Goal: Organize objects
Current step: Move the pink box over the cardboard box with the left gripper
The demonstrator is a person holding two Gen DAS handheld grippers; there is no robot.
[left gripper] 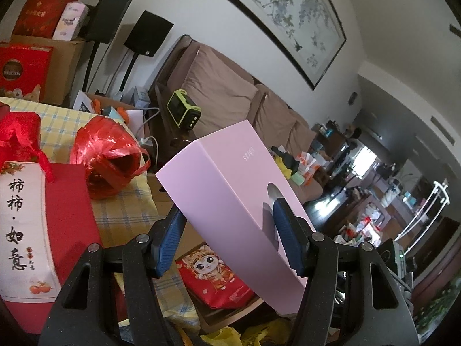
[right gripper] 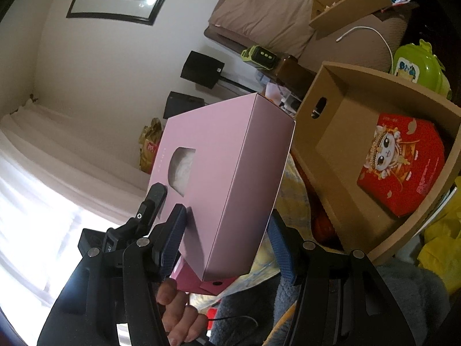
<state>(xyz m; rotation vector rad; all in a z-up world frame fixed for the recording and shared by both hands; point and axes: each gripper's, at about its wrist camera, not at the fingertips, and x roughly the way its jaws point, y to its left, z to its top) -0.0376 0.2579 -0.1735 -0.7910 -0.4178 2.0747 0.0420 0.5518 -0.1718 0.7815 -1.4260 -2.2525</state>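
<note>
Matt card, crinkled plastic, ribbed rubber

Flat pink matt cardboard box (left gripper: 230, 178) is smooth; crumpled red glossy plastic bag (left gripper: 108, 158) far left; brown open corrugated carton (right gripper: 345, 144) looks rough.

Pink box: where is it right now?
The pink box is off the surface, clamped between both grippers' fingers, centre in both wrist views. In the right wrist view it sits just left of the open cardboard box.

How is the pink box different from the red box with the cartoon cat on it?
The plain pink cardboard box is held up in the air, clamped by both grippers; the red cartoon-cat box lies inside an open brown cardboard carton. The pink one has an oval window cut-out; the red one is covered in printed pictures. Both are flat boxes.
</note>
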